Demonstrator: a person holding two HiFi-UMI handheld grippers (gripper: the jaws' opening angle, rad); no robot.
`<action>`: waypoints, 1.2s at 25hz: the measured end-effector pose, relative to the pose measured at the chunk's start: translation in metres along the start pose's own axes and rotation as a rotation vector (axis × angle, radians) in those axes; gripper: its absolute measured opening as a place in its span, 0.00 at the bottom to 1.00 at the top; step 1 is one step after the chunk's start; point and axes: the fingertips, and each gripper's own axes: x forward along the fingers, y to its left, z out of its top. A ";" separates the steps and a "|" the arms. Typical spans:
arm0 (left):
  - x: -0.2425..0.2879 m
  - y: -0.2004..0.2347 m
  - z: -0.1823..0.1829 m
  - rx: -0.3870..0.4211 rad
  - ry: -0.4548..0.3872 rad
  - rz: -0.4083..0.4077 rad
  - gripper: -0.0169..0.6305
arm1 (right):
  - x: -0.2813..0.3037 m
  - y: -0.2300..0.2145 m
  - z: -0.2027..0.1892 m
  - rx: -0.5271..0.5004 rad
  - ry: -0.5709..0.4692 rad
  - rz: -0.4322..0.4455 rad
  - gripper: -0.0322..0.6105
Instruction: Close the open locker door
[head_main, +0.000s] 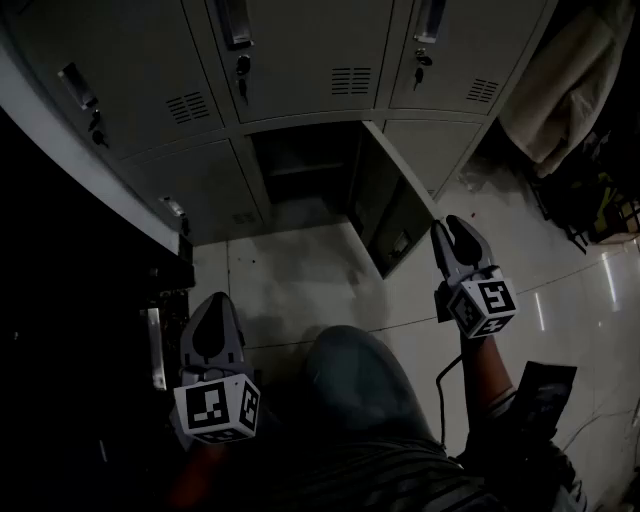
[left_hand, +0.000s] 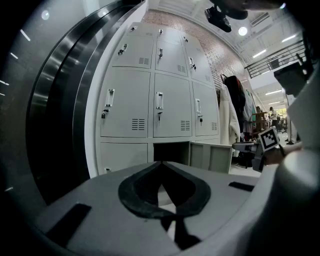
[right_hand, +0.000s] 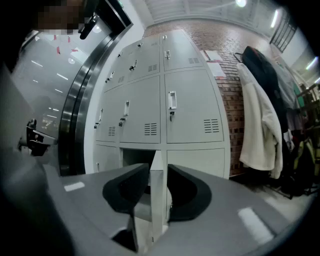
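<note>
Right hand-held gripper (head_main: 452, 230), jaws apart, is facing the door (head_main: 387, 198) edge, likely needing a push shut next; left hand-held gripper (head_main: 215, 306) is hanging closed.

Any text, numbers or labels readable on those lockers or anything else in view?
None readable.
Papers beside the top lockers: print too small.
Small label on the open locker door: too small and dark.
Marker cubes: square patterns only, no letters.

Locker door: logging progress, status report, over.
Left claw shut, empty. Right claw open, locker door edge between jaws. Door wide open. Nothing seen blocking its swing.
</note>
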 end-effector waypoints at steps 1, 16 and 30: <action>0.000 0.001 0.001 -0.001 0.000 0.000 0.03 | 0.003 0.002 0.000 0.000 0.004 0.010 0.23; -0.007 0.029 0.006 -0.039 -0.015 0.023 0.03 | 0.020 0.084 -0.004 -0.101 0.031 0.083 0.20; -0.021 0.093 0.022 -0.062 -0.052 0.103 0.03 | 0.098 0.189 -0.001 -0.147 0.028 0.272 0.16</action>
